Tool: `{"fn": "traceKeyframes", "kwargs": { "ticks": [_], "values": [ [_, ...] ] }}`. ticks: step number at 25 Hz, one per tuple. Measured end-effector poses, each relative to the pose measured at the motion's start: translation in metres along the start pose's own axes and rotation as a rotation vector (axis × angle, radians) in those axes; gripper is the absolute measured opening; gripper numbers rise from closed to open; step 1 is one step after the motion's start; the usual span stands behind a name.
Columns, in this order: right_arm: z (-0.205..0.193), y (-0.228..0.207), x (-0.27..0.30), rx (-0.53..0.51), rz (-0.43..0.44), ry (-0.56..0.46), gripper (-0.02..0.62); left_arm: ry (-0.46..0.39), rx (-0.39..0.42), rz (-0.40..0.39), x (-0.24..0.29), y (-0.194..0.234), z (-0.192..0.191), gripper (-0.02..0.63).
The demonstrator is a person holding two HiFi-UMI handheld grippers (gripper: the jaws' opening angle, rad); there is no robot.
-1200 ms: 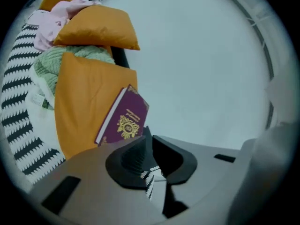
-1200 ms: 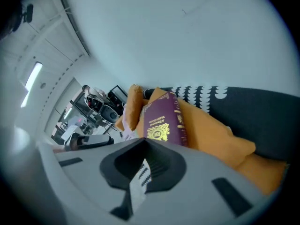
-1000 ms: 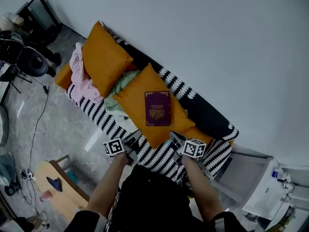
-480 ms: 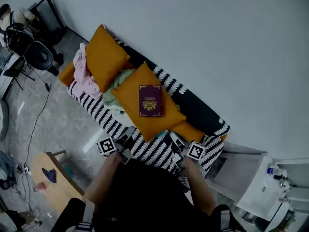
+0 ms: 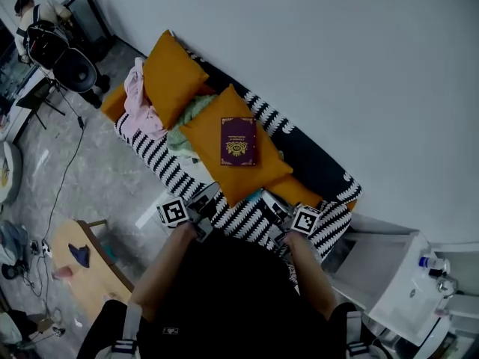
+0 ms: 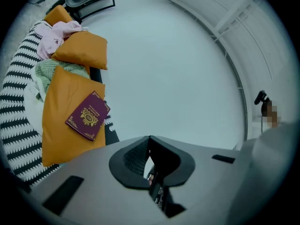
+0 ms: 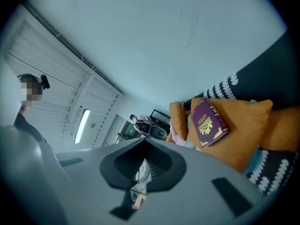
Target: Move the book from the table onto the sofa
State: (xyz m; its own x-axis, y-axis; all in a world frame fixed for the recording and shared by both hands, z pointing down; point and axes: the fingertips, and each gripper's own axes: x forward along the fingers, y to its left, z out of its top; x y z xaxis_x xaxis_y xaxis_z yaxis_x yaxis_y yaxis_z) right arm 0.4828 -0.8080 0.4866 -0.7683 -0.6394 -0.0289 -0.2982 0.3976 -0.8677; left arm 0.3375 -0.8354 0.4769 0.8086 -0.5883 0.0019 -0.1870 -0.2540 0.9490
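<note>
Book (image 5: 238, 141) lies flat, cover up, on the big orange cushion (image 5: 206, 137) mid-sofa. It is not on the table (image 5: 82, 275), which sits well apart at lower left. Edges look inside the cushion outline on all sides, nothing overhanging.

Left claw (image 6: 149, 142): jaws together, nothing between them. Right claw (image 7: 144, 146): same, shut and empty. Both sit close to the body over the sofa (image 5: 247, 226) front edge, one each side, well clear of the book.

My read: placement is done, and what remains is a clean exit.

To do it well:
- Back straight out, away from the seat. The cushion is soft and leans on other stuff (green cloth (image 5: 187, 114), second cushion (image 5: 172, 69)), so a knock on its near corner could tilt it and slide the book off.
- Leave jaws closed, so no open finger can snag the striped cover.
- No re-grip or nudge; the book looks stable as it lies.
- Watch the cabinet (image 5: 374, 268) at right when lowering the right claw.
</note>
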Motion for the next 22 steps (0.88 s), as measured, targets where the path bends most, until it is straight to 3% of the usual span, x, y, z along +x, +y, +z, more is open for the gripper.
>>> {"fn": "traceKeyframes", "kwargs": {
  "ticks": [3, 6, 14, 19, 22],
  "values": [
    [-0.005, 0.004, 0.001, -0.006, 0.022, 0.026, 0.006, -0.004, -0.023, -0.002, -0.006, -0.004, -0.007, 0.011],
    [-0.009, 0.006, 0.003, -0.012, 0.027, 0.048, 0.006, -0.005, 0.035, 0.024, -0.016, -0.003, -0.006, 0.011],
    [-0.018, 0.015, 0.008, -0.03, 0.052, 0.078, 0.006, -0.014, 0.056, 0.053, -0.032, 0.002, -0.013, 0.011],
    [-0.024, 0.015, 0.004, -0.033, 0.046, 0.092, 0.006, -0.007, 0.006, 0.045, -0.03, -0.001, -0.022, 0.011],
    [-0.025, 0.015, 0.002, -0.032, 0.039, 0.094, 0.006, 0.01, 0.047, 0.047, -0.029, -0.001, -0.023, 0.011]
  ]
}}
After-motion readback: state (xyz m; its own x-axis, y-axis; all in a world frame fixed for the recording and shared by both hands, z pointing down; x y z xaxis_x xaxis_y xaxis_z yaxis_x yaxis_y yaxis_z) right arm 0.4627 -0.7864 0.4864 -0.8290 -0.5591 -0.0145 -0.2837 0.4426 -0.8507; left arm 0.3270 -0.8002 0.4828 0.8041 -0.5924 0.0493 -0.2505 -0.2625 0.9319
